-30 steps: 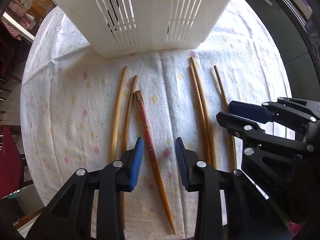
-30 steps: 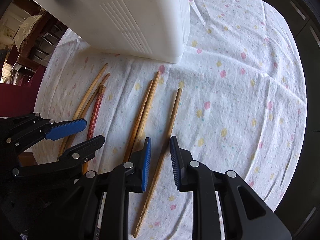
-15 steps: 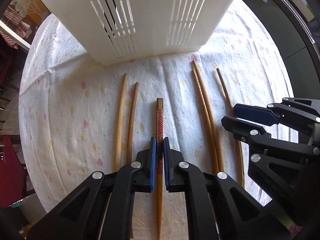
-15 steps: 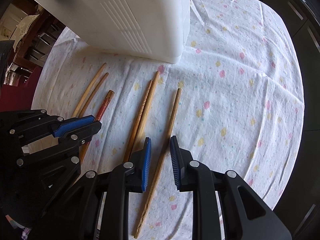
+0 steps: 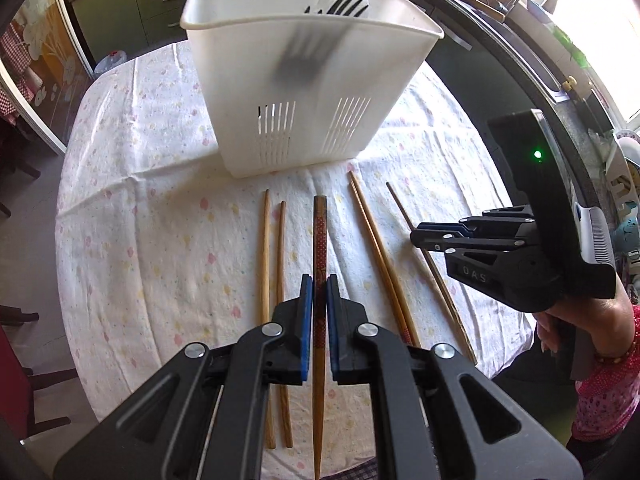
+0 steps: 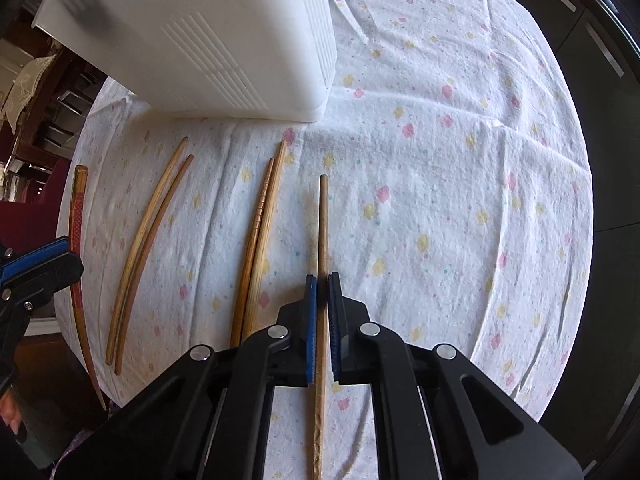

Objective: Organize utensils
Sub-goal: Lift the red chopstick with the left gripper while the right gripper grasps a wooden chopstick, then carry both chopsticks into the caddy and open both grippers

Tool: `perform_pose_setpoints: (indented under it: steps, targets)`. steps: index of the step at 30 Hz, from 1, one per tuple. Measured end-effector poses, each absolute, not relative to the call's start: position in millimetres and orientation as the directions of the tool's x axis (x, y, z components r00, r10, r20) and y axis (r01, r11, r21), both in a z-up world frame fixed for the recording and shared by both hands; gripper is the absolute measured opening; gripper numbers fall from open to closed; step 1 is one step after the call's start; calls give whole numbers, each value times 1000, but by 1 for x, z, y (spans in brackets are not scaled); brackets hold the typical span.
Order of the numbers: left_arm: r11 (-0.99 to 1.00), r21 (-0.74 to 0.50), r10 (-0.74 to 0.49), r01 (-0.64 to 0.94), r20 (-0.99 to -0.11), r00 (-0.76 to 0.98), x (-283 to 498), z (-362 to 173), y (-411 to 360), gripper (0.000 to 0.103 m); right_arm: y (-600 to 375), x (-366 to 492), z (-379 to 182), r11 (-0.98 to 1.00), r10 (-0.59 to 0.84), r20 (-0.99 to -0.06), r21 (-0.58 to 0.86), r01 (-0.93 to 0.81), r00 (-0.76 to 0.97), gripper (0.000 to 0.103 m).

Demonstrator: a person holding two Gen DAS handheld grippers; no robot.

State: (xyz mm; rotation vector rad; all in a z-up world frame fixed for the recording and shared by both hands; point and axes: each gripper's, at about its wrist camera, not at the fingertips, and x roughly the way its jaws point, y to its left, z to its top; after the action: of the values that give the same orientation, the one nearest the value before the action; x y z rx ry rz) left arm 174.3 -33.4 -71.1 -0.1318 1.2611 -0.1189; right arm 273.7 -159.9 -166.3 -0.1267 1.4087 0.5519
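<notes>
A red-patterned chopstick (image 5: 320, 232) is pinched between the blue pads of my left gripper (image 5: 319, 280), which is shut on it and holds it above the cloth, blunt end toward the white utensil caddy (image 5: 312, 80). My right gripper (image 6: 322, 278) is low over the table, its jaws closing with the pads pressed on a plain brown chopstick (image 6: 323, 220) that lies on the cloth. The right wrist view also shows the left gripper (image 6: 70, 258) at the left edge with the red chopstick (image 6: 76, 208). In the left wrist view the right gripper (image 5: 416, 236) sits over the brown chopstick (image 5: 404, 216).
Two pairs of wooden chopsticks (image 5: 272, 260) (image 5: 376, 240) lie on the flowered tablecloth (image 5: 160, 240) in front of the caddy. Dark forks (image 5: 344, 0) stand inside it. A person's hand (image 5: 580, 320) holds the right gripper. The round table's edge is close on the near side.
My left gripper closed on the red chopstick, then rose with it, so the caddy's rim now shows. My right gripper's jaws narrowed onto the brown chopstick without shifting.
</notes>
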Motion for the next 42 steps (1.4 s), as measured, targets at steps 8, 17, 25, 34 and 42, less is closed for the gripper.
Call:
perform_pose_setpoints:
  steps: [8,17,25,34,42]
  targets:
    - [981,-191,-186,14,-928,324,166,-58,-13,7,-198,248,-88,839,467,-853,344,-421,234,6]
    - [979,-204,-200,30,-910,363,155,-40,-3,7,-210,257,60,785,616,-584,405,-468,529,6]
    - [974,-218,-225,62,-898,377,144,-29,8,7,-198,290,109,799,602,-519,404,-446,607,6]
    - [970,-231,-243,77,-887,394,145,-21,19,7,-195,326,111,838,544,-530,383,-389,651,6]
    - [967,-238,-254,91,-879,403,144,-13,20,7,-156,332,51,852,508,-658,292,-434,556,7]
